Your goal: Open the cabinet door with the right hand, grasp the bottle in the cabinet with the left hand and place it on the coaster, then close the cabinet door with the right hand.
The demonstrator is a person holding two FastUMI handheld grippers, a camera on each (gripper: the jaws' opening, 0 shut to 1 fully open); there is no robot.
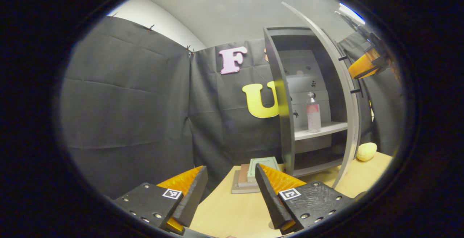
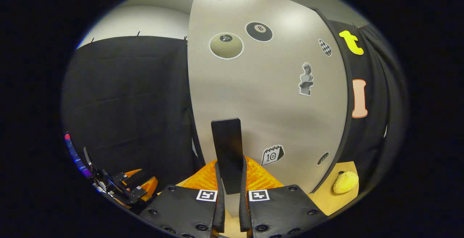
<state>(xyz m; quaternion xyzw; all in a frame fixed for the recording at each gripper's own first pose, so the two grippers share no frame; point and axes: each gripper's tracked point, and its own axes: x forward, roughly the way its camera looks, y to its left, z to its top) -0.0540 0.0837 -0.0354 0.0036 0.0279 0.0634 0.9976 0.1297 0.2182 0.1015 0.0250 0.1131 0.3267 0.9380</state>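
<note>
Two tools are at work here. In the left gripper view, the left tool sits at the bottom of the frame with its fingers wide apart and nothing between them. It hangs over the near edge of the light wood bench.

Right of the middle of that view stands the grey cabinet. Its door is swung open, and we see the door's thin edge. The bottle stands upright on a white shelf inside the cabinet. It is clear with a pink label. The right tool shows at the upper right of this view, right by the door's outer side.

A small stack of books lies on the bench just left of the cabinet's foot, beyond the left tool's fingers. A bumpy yellow thing lies on the bench at the right, past the door.

In the right gripper view, the door is big and close in the middle of the frame, with stickers on it. The right tool is closed on the dark handle of the door, one finger pressing each side. The left tool shows small at the lower left. The yellow thing is at the lower right.

I cannot pick out the coaster.
</note>
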